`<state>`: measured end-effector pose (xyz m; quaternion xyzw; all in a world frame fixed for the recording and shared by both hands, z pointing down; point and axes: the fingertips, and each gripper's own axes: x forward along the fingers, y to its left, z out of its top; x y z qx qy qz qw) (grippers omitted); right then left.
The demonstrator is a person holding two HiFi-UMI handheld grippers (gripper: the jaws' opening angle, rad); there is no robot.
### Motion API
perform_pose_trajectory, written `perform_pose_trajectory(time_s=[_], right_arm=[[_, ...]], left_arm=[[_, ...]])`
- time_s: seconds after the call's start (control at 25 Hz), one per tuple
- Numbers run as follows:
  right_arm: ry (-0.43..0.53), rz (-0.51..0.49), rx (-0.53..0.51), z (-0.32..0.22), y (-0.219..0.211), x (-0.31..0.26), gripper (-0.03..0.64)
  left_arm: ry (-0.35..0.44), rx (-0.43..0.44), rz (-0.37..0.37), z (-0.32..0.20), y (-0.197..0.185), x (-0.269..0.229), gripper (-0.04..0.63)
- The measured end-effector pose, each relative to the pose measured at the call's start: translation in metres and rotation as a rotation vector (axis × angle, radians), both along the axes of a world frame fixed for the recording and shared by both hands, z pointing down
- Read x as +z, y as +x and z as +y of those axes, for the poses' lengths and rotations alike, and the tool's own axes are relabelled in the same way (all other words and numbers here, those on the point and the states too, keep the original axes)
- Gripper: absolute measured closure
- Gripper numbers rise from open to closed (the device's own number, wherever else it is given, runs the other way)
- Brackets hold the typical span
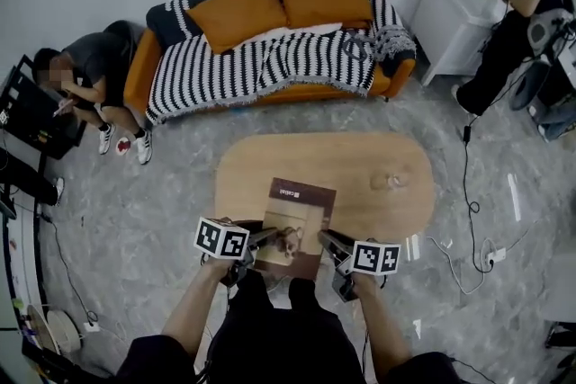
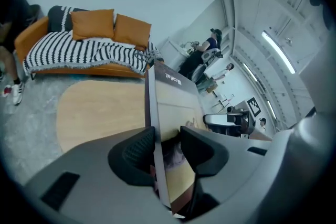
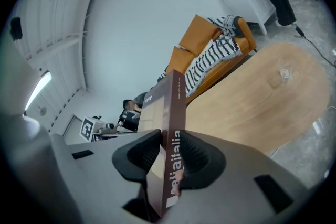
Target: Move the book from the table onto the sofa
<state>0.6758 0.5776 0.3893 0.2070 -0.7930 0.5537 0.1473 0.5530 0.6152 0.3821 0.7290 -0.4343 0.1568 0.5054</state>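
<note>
Two grippers: the left gripper point(image 1: 270, 238) and the right gripper point(image 1: 327, 240) sit at the table's near edge, each clamped on the book's near end, one on either side.
Left hold: the pads point(image 2: 137, 150) pinch the thin open side.
Right hold: the pads point(image 3: 195, 153) press on the lettered spine.
Book point(image 1: 300, 213): cover up, with its near end hanging past the table's near edge. I cannot tell whether its far end is clear of the top.
Carry: I judge both holds shallow, so lift evenly, with both hands level and moving together, or the book may twist out.
Table point(image 1: 378, 159): oval, wooden, bare past the book.
Small clear thing point(image 1: 389, 182): on the table's right half, well apart from the book and easy to pass.
Sofa point(image 1: 139, 76): beyond the table's far edge.
Blanket point(image 1: 261, 67): striped, draped over the seat.
Cushions point(image 1: 238, 9): orange, against the back; the seat in front of them looks the safest place to land the book.
</note>
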Motion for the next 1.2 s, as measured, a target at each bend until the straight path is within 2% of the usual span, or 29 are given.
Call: perform_pose_trajectory(time_s=[0.16, 0.36, 0.6, 0.8, 1.2], right_arm=[[0.005, 0.002, -0.079, 0.014, -0.051, 0.001, 0.489], [0.019, 0.014, -0.184, 0.044, -0.137, 0.000, 0.489], [0.030, 0.015, -0.242, 0.089, -0.238, 0.002, 0.489], [0.043, 0.022, -0.258, 0.115, -0.305, -0.002, 0.489], [0.076, 0.011, -0.302, 0.138, -0.397, -0.014, 0.489]], left_arm=[[0.013, -0.083, 0.006, 0.024, -0.048, 0.001, 0.436], [0.025, -0.189, 0.018, 0.066, -0.129, 0.002, 0.436], [0.042, -0.252, 0.024, 0.118, -0.226, 0.005, 0.436], [0.059, -0.275, 0.034, 0.147, -0.292, 0.002, 0.436], [0.084, -0.334, 0.028, 0.176, -0.381, -0.009, 0.436]])
